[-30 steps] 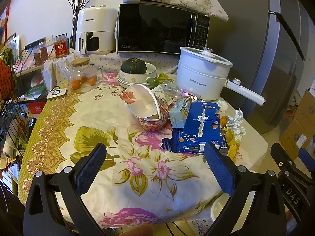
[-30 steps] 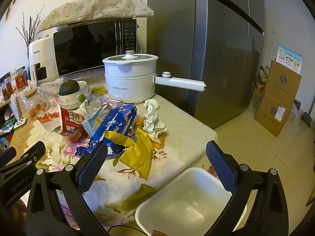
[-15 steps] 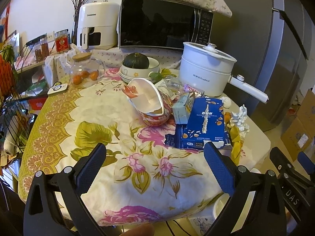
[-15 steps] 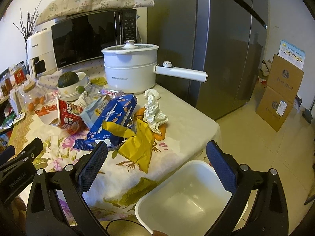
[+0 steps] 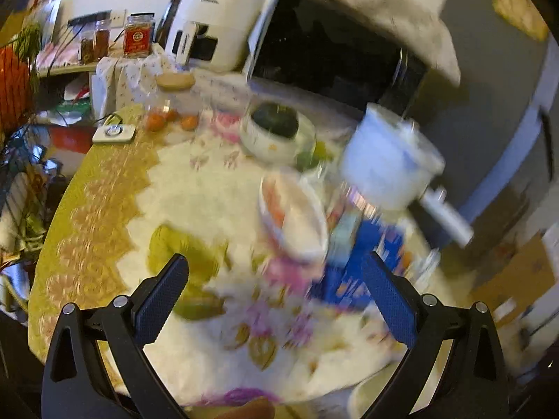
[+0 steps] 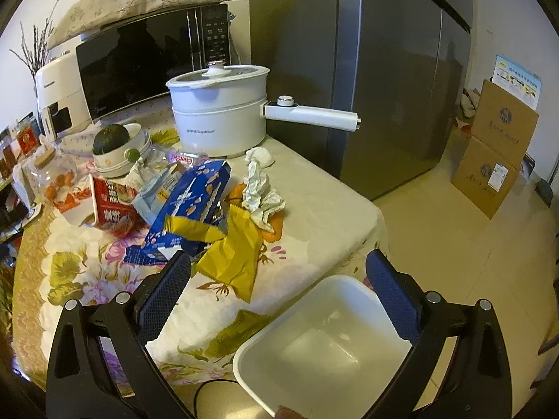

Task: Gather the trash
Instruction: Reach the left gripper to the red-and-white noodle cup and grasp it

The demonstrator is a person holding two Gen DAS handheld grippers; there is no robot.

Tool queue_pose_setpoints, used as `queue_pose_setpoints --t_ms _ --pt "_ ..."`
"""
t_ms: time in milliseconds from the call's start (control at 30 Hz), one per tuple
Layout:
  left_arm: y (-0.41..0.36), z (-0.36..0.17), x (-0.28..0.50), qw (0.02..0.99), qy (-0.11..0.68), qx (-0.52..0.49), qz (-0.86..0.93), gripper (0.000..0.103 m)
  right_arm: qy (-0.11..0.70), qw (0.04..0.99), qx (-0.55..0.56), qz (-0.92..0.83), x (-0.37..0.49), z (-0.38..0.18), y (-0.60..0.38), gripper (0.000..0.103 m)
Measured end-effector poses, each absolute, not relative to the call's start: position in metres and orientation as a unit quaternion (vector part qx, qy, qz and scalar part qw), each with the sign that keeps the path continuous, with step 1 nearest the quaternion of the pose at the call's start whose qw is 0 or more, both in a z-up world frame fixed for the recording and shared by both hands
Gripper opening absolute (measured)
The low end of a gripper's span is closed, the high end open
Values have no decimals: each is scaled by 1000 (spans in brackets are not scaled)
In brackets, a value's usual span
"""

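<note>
The worktop point(image 6: 325, 209) is seen spread with a flowered cloth, and the trash lies heaped near its middle: a blue box point(image 6: 188, 209), a yellow wrapper point(image 6: 234, 255), a crumpled tissue point(image 6: 260, 188). A white bin point(image 6: 279, 345) stands empty just below the near edge. No piece appears collected yet; a reach to the pile is judged next. The right gripper point(image 6: 277, 284) is held wide open and empty, as is the left gripper point(image 5: 274, 288), whose view is blurred.
</note>
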State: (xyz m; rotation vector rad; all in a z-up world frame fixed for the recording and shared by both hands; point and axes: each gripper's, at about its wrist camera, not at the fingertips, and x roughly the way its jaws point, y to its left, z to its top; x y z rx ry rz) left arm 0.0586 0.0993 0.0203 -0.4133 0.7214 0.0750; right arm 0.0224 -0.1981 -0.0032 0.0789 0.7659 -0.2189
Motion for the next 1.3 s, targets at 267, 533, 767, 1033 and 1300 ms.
queue_pose_setpoints --t_ms 267,533,767,1033,1300 --pt "123 51 111 905 342 -244 -63 96 370 926 41 -65 48 33 -203 96" --pt "158 -67 142 835 436 -333 37 96 429 897 77 -68 67 -24 -225 96" --pt "156 -80 166 819 428 -381 -15 83 428 899 83 -43 78 -24 -208 96" --pt "145 -89 176 812 427 -393 -65 11 437 897 66 -24 81 -31 -190 96" --pt "153 -62 149 830 386 -388 -112 2 433 898 75 -17 84 -32 -183 96"
